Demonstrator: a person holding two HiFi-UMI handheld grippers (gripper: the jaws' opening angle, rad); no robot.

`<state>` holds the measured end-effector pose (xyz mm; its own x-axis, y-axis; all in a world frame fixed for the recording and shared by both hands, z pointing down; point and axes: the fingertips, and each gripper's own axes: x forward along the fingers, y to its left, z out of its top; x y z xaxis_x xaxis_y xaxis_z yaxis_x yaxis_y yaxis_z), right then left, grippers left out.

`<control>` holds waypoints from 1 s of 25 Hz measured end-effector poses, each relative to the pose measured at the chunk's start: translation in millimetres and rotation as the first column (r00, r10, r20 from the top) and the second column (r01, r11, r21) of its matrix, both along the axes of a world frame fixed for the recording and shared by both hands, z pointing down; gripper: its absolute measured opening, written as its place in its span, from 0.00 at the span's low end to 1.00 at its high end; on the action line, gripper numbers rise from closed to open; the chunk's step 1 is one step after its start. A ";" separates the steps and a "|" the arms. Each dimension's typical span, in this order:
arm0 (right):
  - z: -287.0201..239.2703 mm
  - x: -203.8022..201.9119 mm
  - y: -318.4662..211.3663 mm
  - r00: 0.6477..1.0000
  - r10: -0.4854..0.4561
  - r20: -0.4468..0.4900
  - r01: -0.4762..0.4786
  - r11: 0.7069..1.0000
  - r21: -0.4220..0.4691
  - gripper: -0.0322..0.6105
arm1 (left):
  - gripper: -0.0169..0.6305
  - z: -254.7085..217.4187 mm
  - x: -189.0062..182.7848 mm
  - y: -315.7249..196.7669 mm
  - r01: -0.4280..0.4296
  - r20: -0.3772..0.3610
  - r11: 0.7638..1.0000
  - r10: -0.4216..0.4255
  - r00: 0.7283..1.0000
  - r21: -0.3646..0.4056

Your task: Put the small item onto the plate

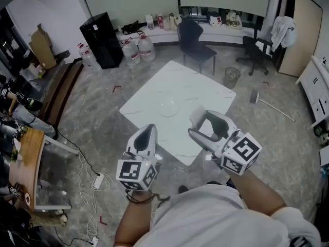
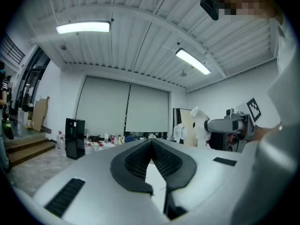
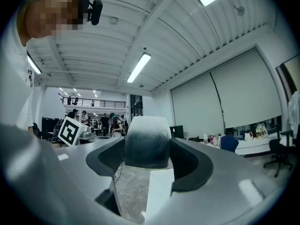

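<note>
A clear glass plate [image 1: 168, 107] lies near the middle of the white table [image 1: 154, 94]. My right gripper [image 1: 201, 123] hovers over the table's near right part, shut on a small white rounded item [image 1: 197, 116]. In the right gripper view that item [image 3: 146, 142] fills the gap between the jaws. My left gripper [image 1: 146, 136] hangs at the table's near edge, left of the right one, shut with nothing in it [image 2: 151, 148]. From the left gripper view, the right gripper [image 2: 220, 124] and its white item [image 2: 198, 123] show off to the right.
A black chair [image 1: 195, 40], a waste bin [image 1: 232, 76] and a second chair [image 1: 255, 50] stand beyond the table. Water bottles [image 1: 138, 49] and a black cabinet [image 1: 102, 39] are at the back left. Cables [image 1: 91, 181] trail on the floor near a wooden desk [image 1: 24, 161].
</note>
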<state>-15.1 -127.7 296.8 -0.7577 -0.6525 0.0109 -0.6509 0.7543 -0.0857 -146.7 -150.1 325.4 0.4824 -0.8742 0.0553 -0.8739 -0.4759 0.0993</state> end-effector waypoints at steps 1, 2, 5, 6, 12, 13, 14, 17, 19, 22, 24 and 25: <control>-0.7 -0.7 -4.7 1.000 0.000 0.000 0.000 1.000 0.000 0.50 | 0.03 -0.3 -0.7 -4.3 -0.001 -0.002 1.000 0.001 1.000 -0.003; -1.6 -1.2 -10.0 1.000 0.000 0.000 0.000 1.000 -0.001 0.50 | 0.04 -0.4 -1.4 -9.2 0.000 -0.004 1.000 0.000 1.000 -0.006; -0.5 -3.1 -26.5 1.000 -0.010 0.002 0.010 1.000 -0.002 0.50 | 0.03 0.3 -2.6 -22.2 0.012 0.003 1.000 -0.012 1.000 -0.006; 1.7 -3.9 -32.7 1.000 -0.017 0.002 0.017 1.000 -0.004 0.50 | 0.03 1.0 -2.2 -26.2 0.018 0.009 1.000 -0.018 1.000 -0.003; 5.4 -13.4 -85.7 0.997 -0.075 0.015 0.075 0.997 -0.012 0.50 | 0.03 2.1 -5.9 -68.9 0.062 0.022 0.998 -0.062 0.998 -0.009; 6.1 -14.9 -96.9 0.996 -0.085 0.015 0.085 0.996 -0.012 0.50 | 0.04 2.2 -6.9 -78.2 0.070 0.024 0.997 -0.070 0.997 -0.010; 7.2 -15.5 -109.2 0.995 -0.095 0.014 0.095 0.995 -0.013 0.50 | 0.03 2.6 -6.9 -88.1 0.078 0.026 0.997 -0.078 0.997 -0.010; 11.9 -15.8 -148.7 0.992 -0.123 -0.003 0.123 0.992 -0.007 0.50 | 0.03 5.3 -4.5 -121.7 0.104 0.032 0.995 -0.103 0.994 -0.011; 14.1 -17.3 -175.0 0.990 -0.143 -0.012 0.143 0.990 -0.002 0.50 | 0.03 6.7 -2.8 -146.7 0.122 0.035 0.993 -0.121 0.992 -0.011; 20.0 -17.4 -212.6 0.984 -0.176 -0.027 0.176 0.984 -0.005 0.50 | 0.03 9.9 2.9 -183.9 0.143 0.029 0.990 -0.142 0.989 -0.018; 28.2 -16.6 -237.4 0.980 -0.196 -0.045 0.196 0.981 -0.014 0.50 | 0.03 11.7 7.8 -206.5 0.152 0.013 0.988 -0.152 0.988 -0.026; 33.0 -16.0 -250.1 0.977 -0.207 -0.050 0.206 0.978 -0.023 0.50 | 0.03 12.7 10.6 -218.0 0.157 0.010 0.987 -0.157 0.988 -0.029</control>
<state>-31.1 -377.8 329.8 -0.8744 -0.4811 0.0634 -0.4848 0.8718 -0.0704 -136.1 -368.0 338.1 0.3387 -0.9370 0.0853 -0.9383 -0.3296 0.1042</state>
